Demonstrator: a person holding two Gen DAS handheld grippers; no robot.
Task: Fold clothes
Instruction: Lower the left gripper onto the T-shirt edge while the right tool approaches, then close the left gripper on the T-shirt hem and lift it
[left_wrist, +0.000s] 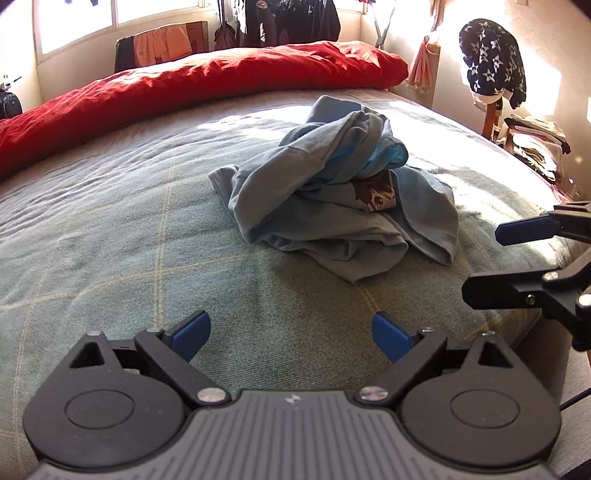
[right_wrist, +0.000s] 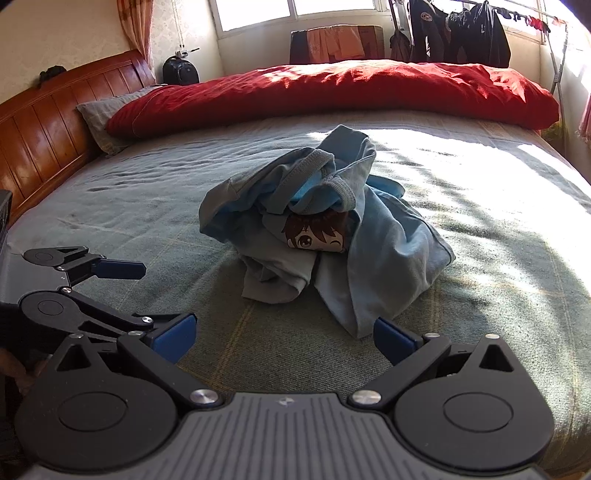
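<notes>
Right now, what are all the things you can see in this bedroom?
T-shirt: one, pale blue with a cartoon face, crumpled in the middle of the bed.
Bedspread: one, grey-green check, covering the bed.
Duvet: one, red, bunched along the far side.
Pillow: one, grey, by the headboard.
Headboard: one, brown wood, at the left.
Backpack: one, black, far corner.
Star-print garment: one, navy with white stars, draped over a chair at the right.
Hanging jackets: several, dark, on a rack by the window.
Left gripper: black with blue pads, open, empty.
Right gripper: same, open, empty.
</notes>
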